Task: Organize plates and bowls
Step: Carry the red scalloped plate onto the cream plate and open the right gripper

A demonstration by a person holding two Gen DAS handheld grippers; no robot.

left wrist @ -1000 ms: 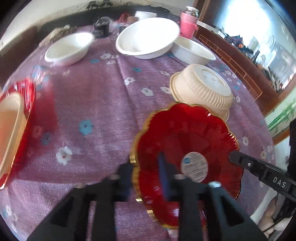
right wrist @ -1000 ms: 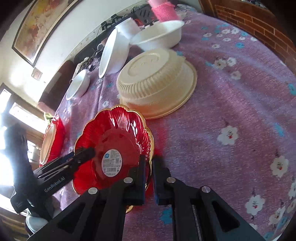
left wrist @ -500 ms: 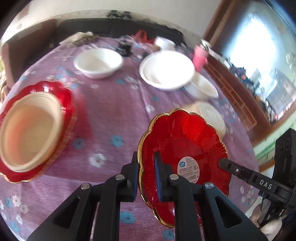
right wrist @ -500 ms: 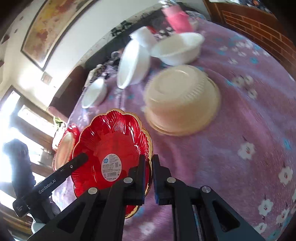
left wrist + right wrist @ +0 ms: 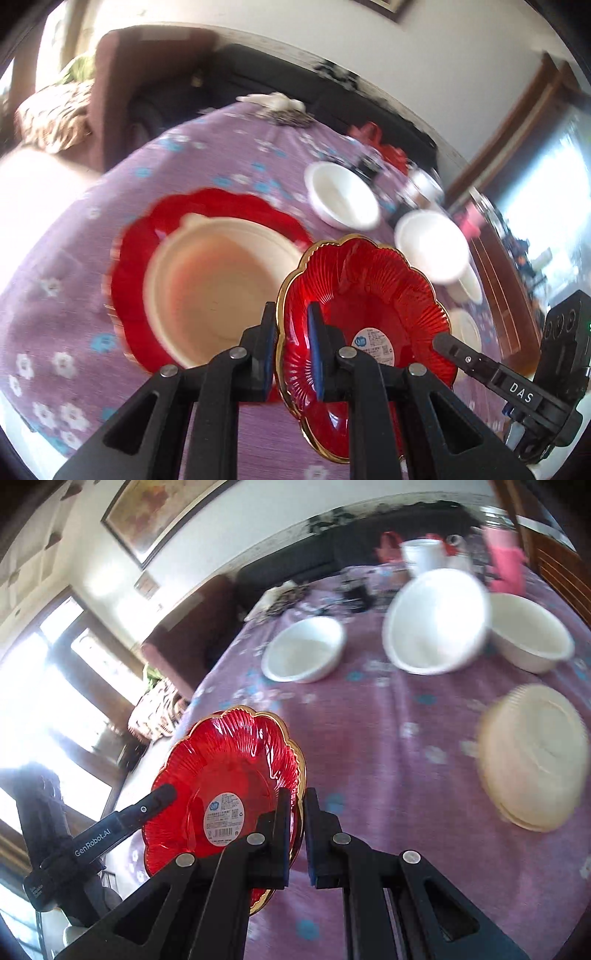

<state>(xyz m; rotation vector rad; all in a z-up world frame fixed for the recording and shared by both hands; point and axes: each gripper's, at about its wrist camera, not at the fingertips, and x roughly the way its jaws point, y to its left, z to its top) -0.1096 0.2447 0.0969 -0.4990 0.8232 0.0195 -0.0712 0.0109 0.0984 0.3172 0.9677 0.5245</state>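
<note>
A glossy red plate [image 5: 364,314], translucent, ribbed and scalloped like a flower with a thin gold rim, is held tilted above the counter [image 5: 388,746], which is draped in a purple cloth printed with small white and blue flowers. A round white label sits at its centre. The left gripper [image 5: 291,345] is clenched on the plate's left rim, one finger on each face; the right gripper [image 5: 298,834] pinches the opposite rim the same way. Toward the counter's left edge lies a second red scalloped plate [image 5: 136,258] with a wide, smooth beige bowl [image 5: 214,288] resting upright in it. Three white bowls [image 5: 304,653] stand near the far edge, and a ribbed beige bowl [image 5: 532,764] lies overturned toward the right edge.
</note>
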